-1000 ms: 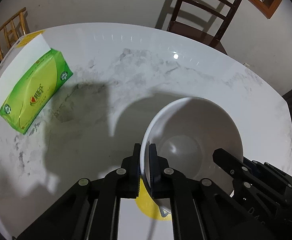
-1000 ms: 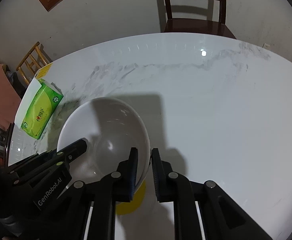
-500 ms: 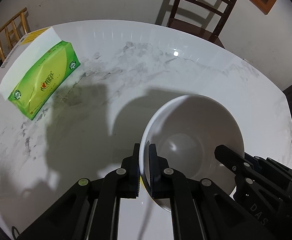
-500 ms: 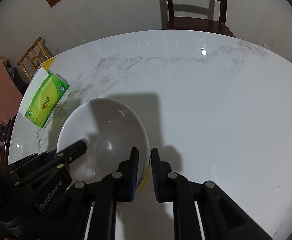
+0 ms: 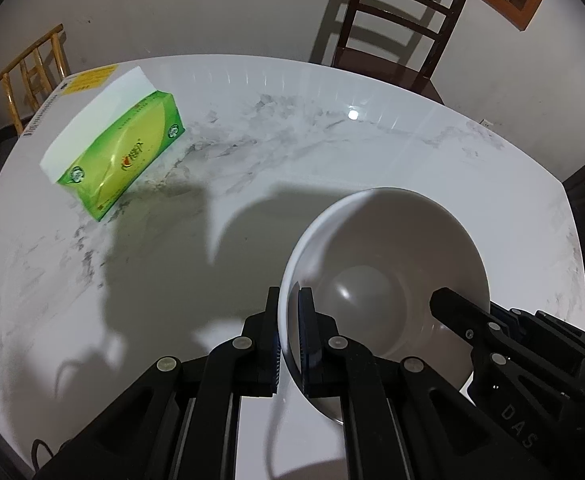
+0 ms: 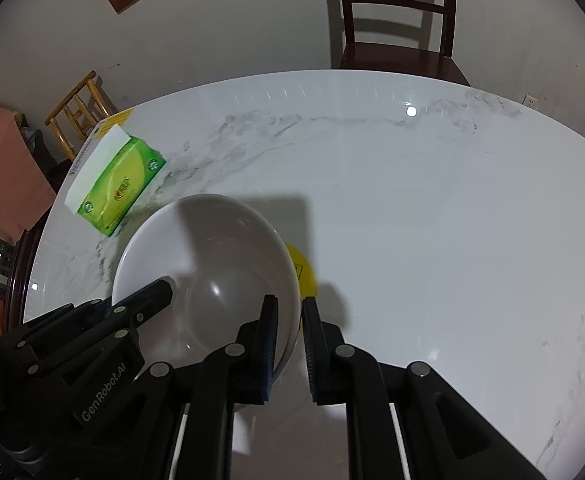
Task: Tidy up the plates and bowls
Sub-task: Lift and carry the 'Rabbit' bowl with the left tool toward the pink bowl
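Observation:
A large white bowl (image 5: 384, 272) is held above the white marble table (image 5: 252, 152) by both grippers. My left gripper (image 5: 289, 300) is shut on the bowl's left rim, one finger inside and one outside. My right gripper (image 6: 288, 308) is shut on the bowl's right rim (image 6: 292, 280) in the same way; the bowl also shows in the right wrist view (image 6: 208, 264). Each gripper shows in the other's view, across the bowl. A yellow round sticker (image 6: 302, 272) on the table peeks out from behind the bowl.
A green tissue pack (image 5: 120, 160) lies on the table at the far left, also in the right wrist view (image 6: 118, 188). A dark wooden chair (image 5: 396, 28) stands behind the table's far edge. A bamboo chair (image 5: 32, 76) stands at the left.
Both grippers have lifted the bowl higher off the table and drawn it back. The table, tissue pack and yellow sticker look farther away and lower in view.

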A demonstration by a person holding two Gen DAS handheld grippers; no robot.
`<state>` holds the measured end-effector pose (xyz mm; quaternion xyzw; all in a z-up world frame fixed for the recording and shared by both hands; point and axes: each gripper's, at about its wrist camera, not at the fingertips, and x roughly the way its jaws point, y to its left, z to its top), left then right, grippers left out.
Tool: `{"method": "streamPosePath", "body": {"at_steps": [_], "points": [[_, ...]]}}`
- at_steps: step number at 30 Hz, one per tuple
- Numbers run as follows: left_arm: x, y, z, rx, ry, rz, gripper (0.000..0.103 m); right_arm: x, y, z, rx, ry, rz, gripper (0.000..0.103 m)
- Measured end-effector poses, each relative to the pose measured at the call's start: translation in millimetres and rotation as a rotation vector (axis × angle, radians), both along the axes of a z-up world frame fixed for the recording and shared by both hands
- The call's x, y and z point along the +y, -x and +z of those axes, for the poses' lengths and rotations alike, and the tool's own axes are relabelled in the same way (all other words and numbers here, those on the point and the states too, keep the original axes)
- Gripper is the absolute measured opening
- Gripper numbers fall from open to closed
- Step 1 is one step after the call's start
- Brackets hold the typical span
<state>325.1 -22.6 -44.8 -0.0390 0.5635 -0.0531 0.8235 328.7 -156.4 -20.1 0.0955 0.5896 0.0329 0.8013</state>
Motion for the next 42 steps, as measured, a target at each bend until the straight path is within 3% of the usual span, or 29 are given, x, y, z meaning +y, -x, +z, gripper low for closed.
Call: {"method": "streamPosePath", "body": {"at_steps": [28,42], "points": [[7.2,113.4,57.6,-0.060,-0.011,-0.042,0.005,16.2,108.2,63.0,-0.036,0.011,0.024,0.013],[-1.5,187.7,51.7,-0.035,-0.003,-0.088,0.006,15.3,189.1,63.1,-0.021,0.021,0.010,0.013]]}}
